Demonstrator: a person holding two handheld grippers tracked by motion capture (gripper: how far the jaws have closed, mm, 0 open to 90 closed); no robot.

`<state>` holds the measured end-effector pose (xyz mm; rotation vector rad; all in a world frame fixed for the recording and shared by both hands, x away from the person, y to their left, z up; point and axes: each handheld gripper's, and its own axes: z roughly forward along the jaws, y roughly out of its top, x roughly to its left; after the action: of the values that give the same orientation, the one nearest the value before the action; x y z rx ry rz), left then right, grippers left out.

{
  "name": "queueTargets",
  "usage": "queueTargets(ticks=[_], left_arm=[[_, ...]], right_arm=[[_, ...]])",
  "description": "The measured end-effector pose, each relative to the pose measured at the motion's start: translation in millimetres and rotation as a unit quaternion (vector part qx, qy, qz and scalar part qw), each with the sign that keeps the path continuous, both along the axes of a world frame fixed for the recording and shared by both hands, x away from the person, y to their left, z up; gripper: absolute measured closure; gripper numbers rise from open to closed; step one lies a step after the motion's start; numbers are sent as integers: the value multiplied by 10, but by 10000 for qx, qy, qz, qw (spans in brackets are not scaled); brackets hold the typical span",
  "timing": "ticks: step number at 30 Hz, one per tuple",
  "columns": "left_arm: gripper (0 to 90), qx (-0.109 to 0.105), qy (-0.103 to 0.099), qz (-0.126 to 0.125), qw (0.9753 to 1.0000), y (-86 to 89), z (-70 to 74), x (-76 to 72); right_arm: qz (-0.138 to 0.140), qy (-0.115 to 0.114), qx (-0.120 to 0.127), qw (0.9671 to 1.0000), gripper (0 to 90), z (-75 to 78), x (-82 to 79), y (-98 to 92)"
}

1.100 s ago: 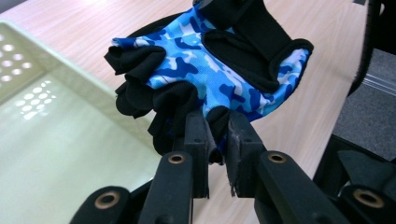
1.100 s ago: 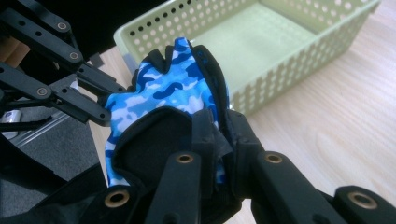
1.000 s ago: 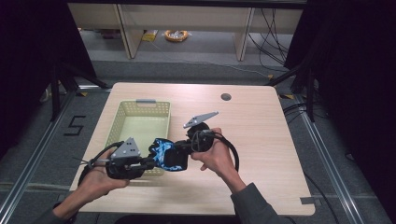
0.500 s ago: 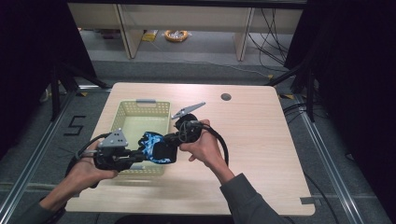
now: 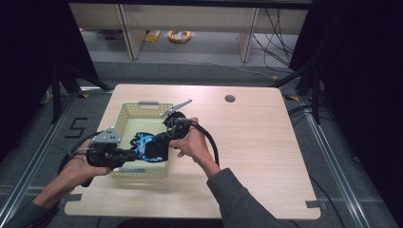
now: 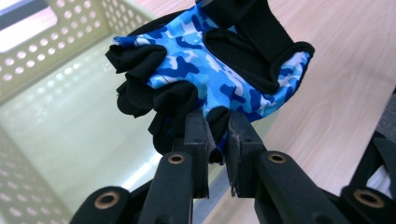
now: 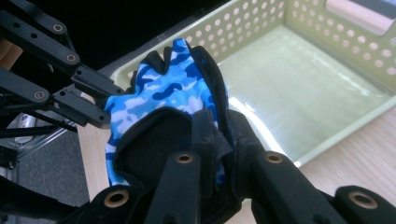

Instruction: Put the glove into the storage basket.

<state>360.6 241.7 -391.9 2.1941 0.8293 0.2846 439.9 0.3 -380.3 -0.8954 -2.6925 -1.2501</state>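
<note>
- You are pinching the blue camo glove point(image 5: 148, 147) with both tongs, left tongs point(image 6: 215, 140) at its fingers, right tongs point(image 7: 219, 135) at its cuff.
- You are suspending it left of centre in the high view, over the green basket point(image 5: 124, 121), likely for dropping in.

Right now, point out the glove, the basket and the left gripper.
glove point(image 6: 219, 79), left gripper view, blue camouflage back.
basket point(image 5: 124, 119), high view, left wall.
left gripper point(image 6: 217, 140), left gripper view, between the fingertips pinching the glove's edge.
</note>
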Motion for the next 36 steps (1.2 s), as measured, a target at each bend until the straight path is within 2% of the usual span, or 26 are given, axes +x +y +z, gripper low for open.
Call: queueTargets(ticks=[5,6,7,8,9,20,21,23,26,31,34,36], left_arm=[[795,77,106,68,9999,76,-75,55],[795,89,115,72,9999,94,-87,62],[795,93,128,76,9998,109,-97,68],[795,94,131,100,9998,132,-114,80],[795,115,175,127,9997,160,-129,86],[790,265,467,210,9983,300,-317,180],[789,229,501,260,9981,308,-337,184],[788,232,525,278,9980,327,-366,192],[782,295,611,250,9974,345,-420,210],[772,363,726,270,9963,373,-485,247],[742,369,883,310,9949,402,-522,267],[704,387,828,334,9953,413,-521,275]], right_arm=[[22,83,-60,9999,835,-100,82,127],[143,-57,-65,9999,835,-120,115,143],[41,88,-101,9999,835,-128,108,170],[28,129,-106,9999,835,-139,116,190],[94,116,-96,9998,835,-160,137,212],[83,334,-287,9990,833,-402,263,468],[39,407,-310,9987,832,-414,258,485],[48,369,-327,9988,832,-452,274,504],[-88,526,-416,9977,832,-508,267,548],[-124,501,-544,9972,832,-589,288,608],[-163,537,-661,9962,832,-636,300,655],[-214,603,-734,9953,832,-659,300,680]])
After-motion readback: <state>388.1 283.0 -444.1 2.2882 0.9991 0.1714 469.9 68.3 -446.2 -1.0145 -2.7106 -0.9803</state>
